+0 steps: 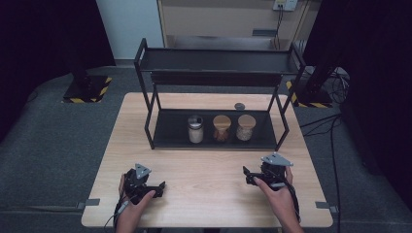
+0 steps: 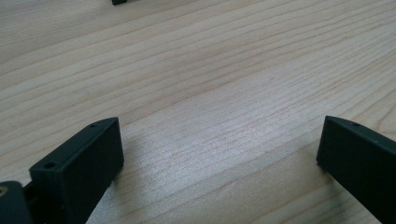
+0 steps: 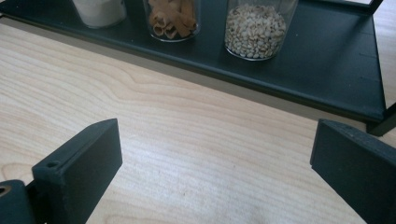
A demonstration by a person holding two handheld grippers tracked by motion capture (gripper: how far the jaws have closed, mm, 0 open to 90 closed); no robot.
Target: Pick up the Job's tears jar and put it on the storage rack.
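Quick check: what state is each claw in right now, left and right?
Left claw: open, holding nothing, jaws spread over the bare table.
Right claw: open, holding nothing, pointed toward the jars on the rack's bottom shelf.

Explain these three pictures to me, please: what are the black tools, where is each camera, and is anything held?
A person sits at a wooden table and holds a hand tool with two jaws in each hand: the left gripper and the right gripper. One camera looks down from above; one camera rides on each gripper and looks along its black jaws. Both grippers are open and hold nothing. A black rack on the table carries three jars. A small round lid lies behind it.
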